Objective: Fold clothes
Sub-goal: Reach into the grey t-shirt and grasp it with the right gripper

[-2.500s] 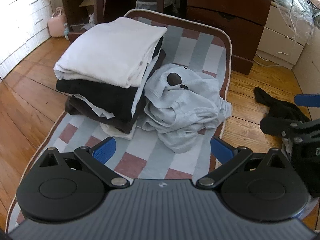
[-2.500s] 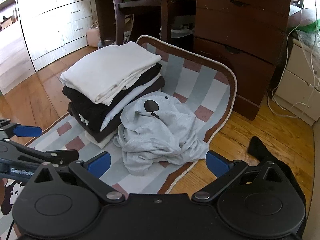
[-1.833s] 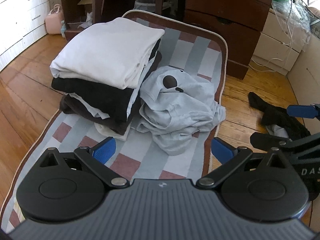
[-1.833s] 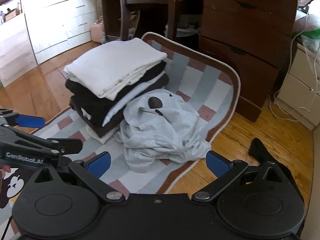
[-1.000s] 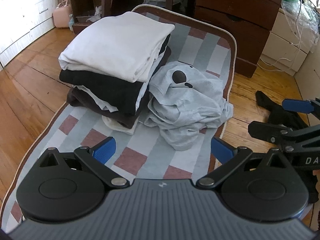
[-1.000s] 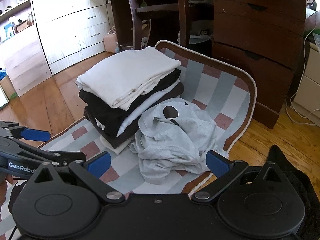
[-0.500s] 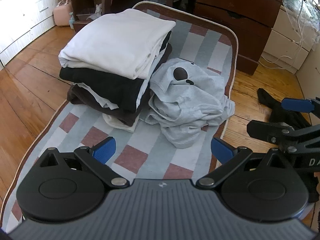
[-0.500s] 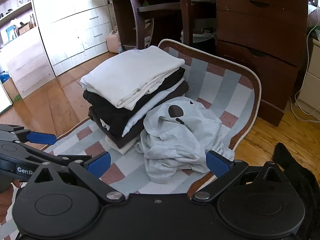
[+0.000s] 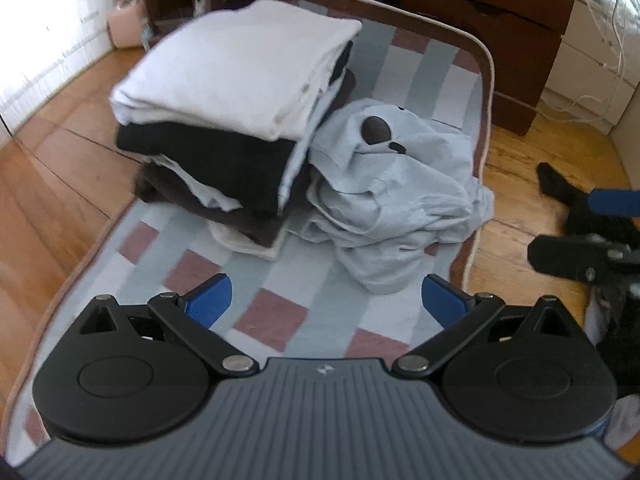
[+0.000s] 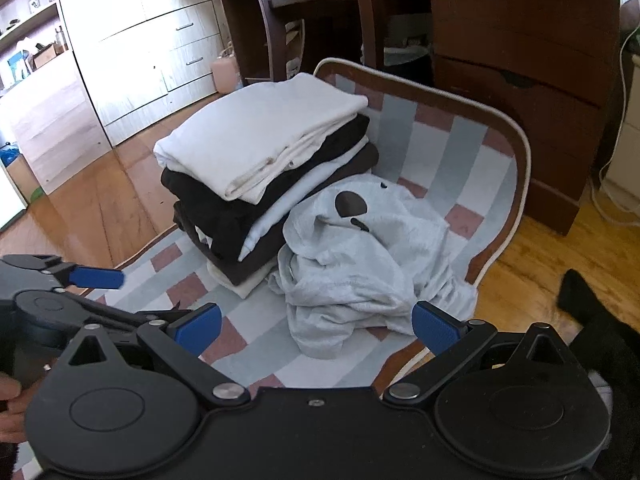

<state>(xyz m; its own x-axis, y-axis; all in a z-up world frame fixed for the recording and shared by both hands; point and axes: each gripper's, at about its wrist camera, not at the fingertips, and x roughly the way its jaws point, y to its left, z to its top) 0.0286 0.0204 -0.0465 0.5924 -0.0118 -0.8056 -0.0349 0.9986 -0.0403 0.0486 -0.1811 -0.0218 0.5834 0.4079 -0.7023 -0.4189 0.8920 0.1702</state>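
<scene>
**A:** Where do you stand right now?

**B:** Your left gripper (image 9: pixel 326 300) and right gripper (image 10: pixel 316 328) both hover above the striped rug (image 9: pixel 276 316), fingers wide apart and holding nothing; the crumpled pale grey garment (image 9: pixel 396 208) lies in a heap on the rug, pressed against the right side of the folded stack (image 9: pixel 240 120), its hem spilling toward the rug's edge.

**A:** So that heap looks like the next piece; how do you take it well?

**B:** You probably want to lift it clear of the stack first; if you drag it sideways, you may pull the lower folded layers askew; pinch one layer only, at two points well apart, say a shoulder seam with each gripper, if you can find them among the bunched folds.

**A:** And then?

**B:** Shake it open and lay it flat on the bare part of the rug nearest you; keep the dark patch (image 10: pixel 351 203) in view so you know which face is up; mind the dark clothes (image 10: pixel 600 332) lying on the wooden floor (image 9: pixel 516 240) to your right, so you don't sweep the hem over them.
</scene>
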